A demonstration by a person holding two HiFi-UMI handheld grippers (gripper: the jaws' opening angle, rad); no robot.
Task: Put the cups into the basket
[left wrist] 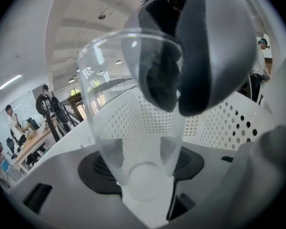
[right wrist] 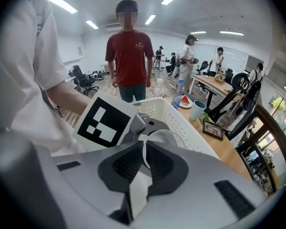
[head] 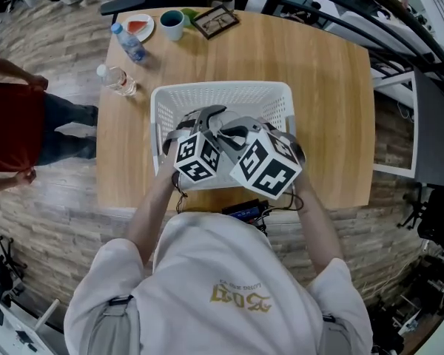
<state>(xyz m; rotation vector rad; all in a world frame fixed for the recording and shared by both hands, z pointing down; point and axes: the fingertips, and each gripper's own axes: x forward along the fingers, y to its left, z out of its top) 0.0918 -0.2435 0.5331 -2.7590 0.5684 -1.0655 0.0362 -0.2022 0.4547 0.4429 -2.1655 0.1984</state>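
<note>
A clear plastic cup point(left wrist: 133, 128) lies with its base toward the camera of my left gripper point(left wrist: 143, 162), whose jaws stand wide and shut on the cup's sides. The grey jaws of my right gripper point(left wrist: 181, 56) close over the cup's far rim. In the right gripper view that gripper point(right wrist: 143, 149) is shut on a thin whitish edge, the cup's rim point(right wrist: 159, 136). Both grippers hover together over the white perforated basket point(head: 222, 89), the left gripper point(head: 203, 120) beside the right gripper point(head: 235, 130). The cup itself is hidden in the head view.
At the table's far left stand a teal mug point(head: 172, 24), a plate with a watermelon slice point(head: 138, 26), two water bottles point(head: 128, 41) and a picture frame point(head: 215, 21). A person in a red shirt point(head: 11, 117) stands left of the wooden table point(head: 333, 109).
</note>
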